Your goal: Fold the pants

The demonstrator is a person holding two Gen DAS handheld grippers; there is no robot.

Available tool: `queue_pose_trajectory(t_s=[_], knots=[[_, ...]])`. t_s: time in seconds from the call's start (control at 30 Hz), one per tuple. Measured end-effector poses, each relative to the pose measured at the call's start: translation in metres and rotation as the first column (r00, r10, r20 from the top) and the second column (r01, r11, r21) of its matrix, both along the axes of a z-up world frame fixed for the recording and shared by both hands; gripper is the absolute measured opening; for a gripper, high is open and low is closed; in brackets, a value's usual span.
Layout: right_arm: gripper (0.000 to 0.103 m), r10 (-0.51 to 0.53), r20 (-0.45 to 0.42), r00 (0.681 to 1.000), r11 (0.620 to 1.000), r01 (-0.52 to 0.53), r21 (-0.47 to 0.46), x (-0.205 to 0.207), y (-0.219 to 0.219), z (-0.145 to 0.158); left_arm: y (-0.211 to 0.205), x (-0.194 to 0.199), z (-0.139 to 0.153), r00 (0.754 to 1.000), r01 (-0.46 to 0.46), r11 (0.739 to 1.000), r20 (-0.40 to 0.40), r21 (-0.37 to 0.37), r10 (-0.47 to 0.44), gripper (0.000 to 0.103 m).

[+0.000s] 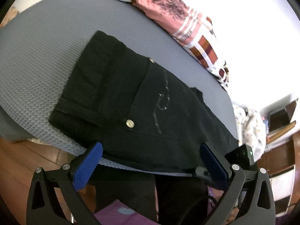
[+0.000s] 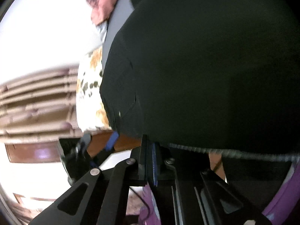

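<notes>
Black pants (image 1: 131, 101) lie folded on the grey bed cover (image 1: 46, 43), at its near edge. Left gripper (image 1: 150, 161) holds its jaws wide apart before them. Right gripper (image 2: 150, 161) has its jaws together, right under the cloth edge.

- We see black denim pants (image 1: 131, 101) with a brass-coloured round button (image 1: 130, 123), mid-frame.
- Under them we see a grey waffle-textured cover (image 1: 46, 43).
- Upper right, we see a pink garment (image 1: 168, 9) with white stripes and a dark print.
- The left gripper (image 1: 150, 166) has blue textured pads (image 1: 88, 166) on black fingers.
- Lower left, we see a brown wooden floor (image 1: 28, 155).
</notes>
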State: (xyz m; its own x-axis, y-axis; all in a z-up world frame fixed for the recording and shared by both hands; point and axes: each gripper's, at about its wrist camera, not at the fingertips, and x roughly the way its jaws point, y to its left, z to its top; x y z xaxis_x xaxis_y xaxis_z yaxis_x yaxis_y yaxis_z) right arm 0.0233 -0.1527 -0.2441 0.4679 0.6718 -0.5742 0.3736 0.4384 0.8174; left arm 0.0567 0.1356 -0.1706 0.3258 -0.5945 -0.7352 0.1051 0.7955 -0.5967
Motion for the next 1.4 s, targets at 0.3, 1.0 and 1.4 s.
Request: queue_pose_trajectory(t_s=[0.3, 1.0, 1.4], knots=[[0.006, 0.121, -0.092, 0.988, 0.981, -0.105, 0.160, 0.000, 0.013, -0.029, 0.003, 0.001, -0.002, 1.000, -0.025, 0.998, -0.002, 0.057, 0.025, 0.103], [0.051, 0.504, 0.115, 0.856, 0.583, -0.239, -0.777, 0.150, -0.077, 0.089, -0.012, 0.002, 0.004, 0.991, -0.001, 0.986, 0.135, 0.165, -0.022, 0.103], [0.006, 0.491, 0.109, 0.864, 0.635, -0.270, -0.724, 0.189, -0.070, 0.066, -0.017, -0.003, -0.013, 0.989, 0.035, 0.973, 0.133, 0.227, -0.066, 0.103]])
